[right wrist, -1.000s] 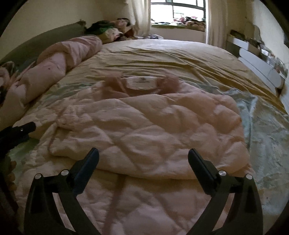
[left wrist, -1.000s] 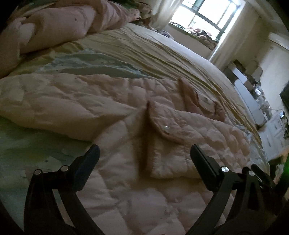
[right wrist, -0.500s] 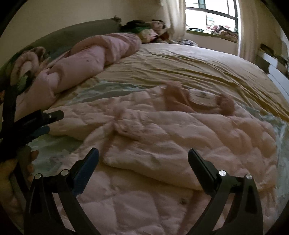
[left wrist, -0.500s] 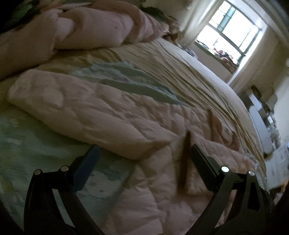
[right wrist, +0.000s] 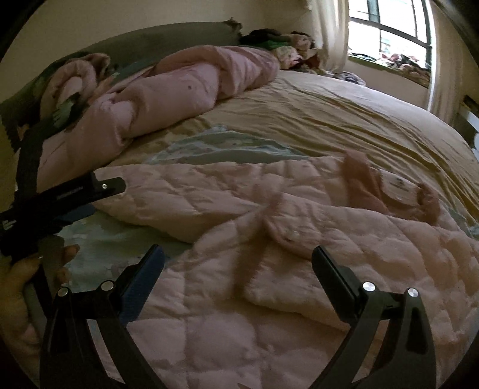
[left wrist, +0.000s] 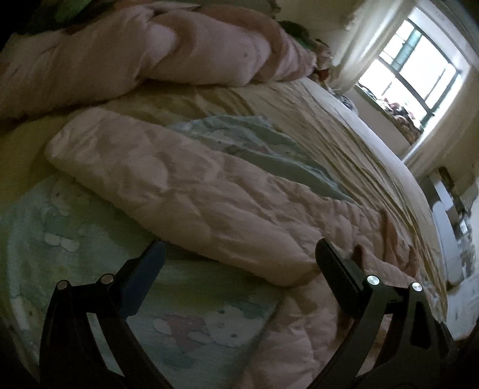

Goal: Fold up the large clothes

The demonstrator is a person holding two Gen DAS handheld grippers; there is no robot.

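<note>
Pink quilted coat [right wrist: 299, 239] flat on bed [right wrist: 329, 119] | one sleeve [left wrist: 179, 194] outstretched | one rolled pink duvet [right wrist: 179, 89] behind coat | left tongs [left wrist: 239, 260] spread, right tongs [right wrist: 238, 260] spread, both empty

A rumpled tan bedsheet [right wrist: 344, 119] covers the mattress, with a pale green cartoon-print blanket [left wrist: 98, 248] spread on its near side. A bulky pink rolled-up duvet [right wrist: 185, 86] lies along the dark grey headboard [right wrist: 167, 39]. Beyond it sits a heap of mixed clothes [right wrist: 284, 45] beside white curtains [right wrist: 329, 27] and a bright barred window [left wrist: 419, 71].
</note>
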